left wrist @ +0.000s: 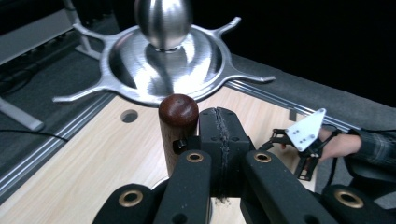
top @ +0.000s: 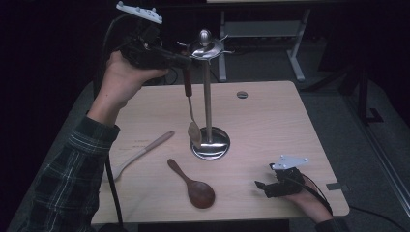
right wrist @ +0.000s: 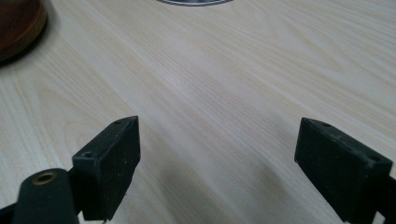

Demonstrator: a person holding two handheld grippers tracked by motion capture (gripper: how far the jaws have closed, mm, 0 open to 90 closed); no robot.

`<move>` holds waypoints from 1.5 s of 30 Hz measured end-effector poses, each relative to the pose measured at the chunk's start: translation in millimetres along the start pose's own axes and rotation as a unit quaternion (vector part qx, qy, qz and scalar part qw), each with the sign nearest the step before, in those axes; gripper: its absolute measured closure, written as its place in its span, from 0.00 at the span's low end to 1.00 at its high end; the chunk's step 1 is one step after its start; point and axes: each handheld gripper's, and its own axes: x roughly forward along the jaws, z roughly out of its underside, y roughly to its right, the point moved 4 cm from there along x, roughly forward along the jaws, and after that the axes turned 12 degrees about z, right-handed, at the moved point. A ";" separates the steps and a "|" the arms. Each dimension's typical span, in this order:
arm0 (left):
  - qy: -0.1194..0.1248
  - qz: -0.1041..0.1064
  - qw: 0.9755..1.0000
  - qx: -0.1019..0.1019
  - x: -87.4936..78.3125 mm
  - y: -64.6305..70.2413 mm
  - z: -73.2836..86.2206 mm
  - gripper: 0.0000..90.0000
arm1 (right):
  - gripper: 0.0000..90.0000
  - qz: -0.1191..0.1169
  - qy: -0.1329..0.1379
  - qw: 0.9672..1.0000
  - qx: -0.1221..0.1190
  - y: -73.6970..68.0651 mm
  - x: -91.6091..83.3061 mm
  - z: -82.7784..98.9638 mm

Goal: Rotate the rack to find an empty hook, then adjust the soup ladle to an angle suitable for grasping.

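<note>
High view: steel utensil stand on table. Left gripper, jaws pressed together, against the dark-handled spoon just beside the stand's hooked top disc; handle end beside the jaws, no clear grip visible. Right gripper, jaws wide apart, empty, rests right of the stand's base. Dark wooden spoon in front of the base; pale spoon to its left.

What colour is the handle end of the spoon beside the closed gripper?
Dark reddish-brown wood handle, clearest in the left gripper view.
</note>
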 end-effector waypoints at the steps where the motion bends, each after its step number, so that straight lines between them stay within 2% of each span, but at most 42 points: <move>1: -0.001 -0.005 1.000 0.000 -0.6 -1.3 0.4 1.00 | 0.16 0.000 0.000 1.000 0.000 0.0 0.1 0.0; 4: 0.001 -0.007 1.000 -0.003 -2.0 -4.0 1.3 1.00 | 0.16 0.000 0.000 1.000 -0.001 0.0 0.1 0.0; 12: 0.006 -0.033 0.999 -0.013 -8.3 -16.3 4.6 1.00 | 0.16 0.000 0.000 1.000 -0.001 -0.1 0.0 0.0; 17: 0.012 -0.025 1.000 -0.013 -11.2 -14.5 9.4 1.00 | 0.16 -0.001 -0.001 1.000 -0.001 -0.3 0.1 0.2; 21: 0.007 -0.022 1.000 -0.010 -11.1 -10.4 16.3 1.00 | 0.16 -0.001 -0.002 1.000 -0.002 -0.4 0.4 0.2; 24: 0.002 -0.019 1.000 -0.016 -11.4 -10.2 30.8 1.00 | 0.16 0.000 -0.002 1.000 -0.002 -0.6 0.3 0.5; 25: 0.002 -0.019 1.000 -0.016 -11.4 -10.2 30.8 1.00 | 0.16 0.000 -0.002 1.000 -0.002 -0.6 0.3 0.5; 26: 0.001 -0.019 1.000 -0.021 -11.4 -10.1 38.9 1.00 | 0.16 0.000 -0.002 1.000 -0.005 -0.6 0.5 0.6; 30: -0.011 -0.027 0.999 -0.024 -11.2 -10.3 55.5 1.00 | 0.16 0.000 -0.003 1.000 -0.005 -0.8 0.8 0.4; 31: -0.011 -0.027 0.999 -0.024 -11.2 -10.3 55.5 1.00 | 0.16 0.000 -0.003 1.000 -0.005 -0.8 0.8 0.4; 32: -0.017 -0.029 0.999 -0.028 -10.3 -10.4 65.7 1.00 | 0.16 0.000 -0.003 1.000 -0.003 -0.6 1.4 0.4; 36: -0.028 -0.031 0.999 -0.033 -8.5 -10.3 82.4 1.00 | 0.16 0.000 -0.004 1.000 -0.003 -0.7 1.9 0.4; 37: -0.028 -0.031 0.999 -0.033 -8.5 -10.3 82.4 1.00 | 0.16 0.000 -0.004 1.000 -0.003 -0.7 1.9 0.4; 38: -0.033 -0.033 0.998 -0.035 -7.6 -10.1 90.6 1.00 | 0.16 0.000 -0.004 1.000 -0.005 -0.9 1.7 0.6; 39: -0.033 -0.033 0.998 -0.035 -7.6 -10.1 90.6 1.00 | 0.16 0.000 -0.004 1.000 -0.005 -0.9 1.7 0.6; 40: -0.036 -0.037 0.998 -0.035 -6.5 -10.0 98.6 1.00 | 0.16 0.000 -0.005 1.000 -0.007 -0.8 1.4 0.7; 41: -0.036 -0.037 0.998 -0.035 -6.5 -10.0 98.6 1.00 | 0.16 0.000 -0.005 1.000 -0.007 -0.8 1.4 0.7; 42: -0.043 -0.044 0.997 -0.037 -5.2 -10.7 108.1 1.00 | 0.16 0.000 -0.005 1.000 -0.006 -0.8 1.7 0.7; 45: -0.047 -0.044 0.997 -0.040 -3.2 -12.3 116.1 1.00 | 0.16 0.000 -0.005 1.000 -0.005 -0.8 1.9 0.7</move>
